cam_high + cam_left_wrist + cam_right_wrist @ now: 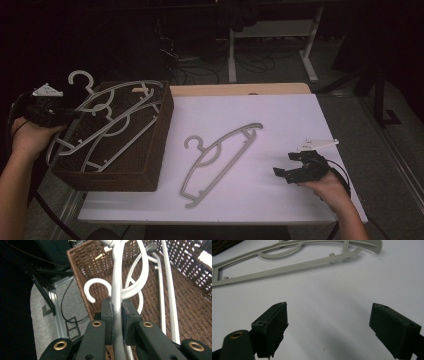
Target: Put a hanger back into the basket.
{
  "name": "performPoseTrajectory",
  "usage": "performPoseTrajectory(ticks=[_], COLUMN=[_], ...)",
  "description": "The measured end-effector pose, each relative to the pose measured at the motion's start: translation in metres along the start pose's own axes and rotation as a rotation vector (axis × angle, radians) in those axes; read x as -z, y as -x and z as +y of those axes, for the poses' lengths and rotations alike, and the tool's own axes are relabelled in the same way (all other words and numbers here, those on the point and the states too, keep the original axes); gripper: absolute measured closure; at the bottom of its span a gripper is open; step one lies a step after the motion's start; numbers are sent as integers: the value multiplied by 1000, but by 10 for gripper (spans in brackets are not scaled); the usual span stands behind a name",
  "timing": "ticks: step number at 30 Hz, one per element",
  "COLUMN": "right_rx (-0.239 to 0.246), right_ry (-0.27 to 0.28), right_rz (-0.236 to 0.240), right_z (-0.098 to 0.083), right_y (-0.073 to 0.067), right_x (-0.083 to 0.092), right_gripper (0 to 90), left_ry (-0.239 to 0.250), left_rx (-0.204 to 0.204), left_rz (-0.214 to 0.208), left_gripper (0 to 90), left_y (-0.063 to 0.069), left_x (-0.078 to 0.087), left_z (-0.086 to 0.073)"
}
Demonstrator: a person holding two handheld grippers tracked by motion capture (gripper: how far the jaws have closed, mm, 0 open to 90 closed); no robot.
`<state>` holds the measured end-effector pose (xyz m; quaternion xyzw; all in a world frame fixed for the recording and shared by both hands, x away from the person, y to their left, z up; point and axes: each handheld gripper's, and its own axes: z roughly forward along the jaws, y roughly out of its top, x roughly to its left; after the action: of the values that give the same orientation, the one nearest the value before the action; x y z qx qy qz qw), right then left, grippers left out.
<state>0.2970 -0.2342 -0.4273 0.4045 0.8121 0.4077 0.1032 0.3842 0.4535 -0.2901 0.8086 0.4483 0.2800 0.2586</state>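
My left gripper (74,114) is shut on the thin bar of a pale grey hanger (120,90) and holds it over the brown wicker basket (150,165) at the table's left. In the left gripper view both pads (108,315) pinch that hanger (116,277), with the basket's woven wall (82,272) behind it. Other hangers (96,287) lie in the basket. One more grey hanger (220,155) lies flat on the white table (280,115). My right gripper (286,169) rests open near the front right, and it stands empty (329,315) just short of that hanger (287,267).
The basket overhangs the table's left edge, with grey floor and cables (65,312) below it. A wooden strip (240,89) runs along the table's far edge. White desk legs (310,45) stand beyond it in the dark.
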Motion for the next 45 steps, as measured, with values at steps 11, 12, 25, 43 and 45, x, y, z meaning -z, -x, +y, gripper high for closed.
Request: performPoseTrajectory(ticks=[11, 12, 25, 43, 45], right_rx=[-2, -1, 3, 4, 5], right_ry=[1, 1, -1, -1, 0], right_rz=[1, 0, -1, -2, -2], right_z=[0, 0, 0, 0, 0], right_y=[0, 0, 0, -1, -1], right_x=[1, 1, 0, 2, 2], right_gripper=[143, 143, 143, 144, 143], left_ry=[-69, -72, -111, 141, 168], left_rx=[-12, -11, 27, 101, 107], left_rz=[-5, -8, -59, -288, -329], left_gripper=[816, 816, 625, 361, 336], left_y=[16, 17, 22, 55, 64], left_x=[-39, -40, -54, -28, -27], left_z=[-4, -5, -21, 18, 25])
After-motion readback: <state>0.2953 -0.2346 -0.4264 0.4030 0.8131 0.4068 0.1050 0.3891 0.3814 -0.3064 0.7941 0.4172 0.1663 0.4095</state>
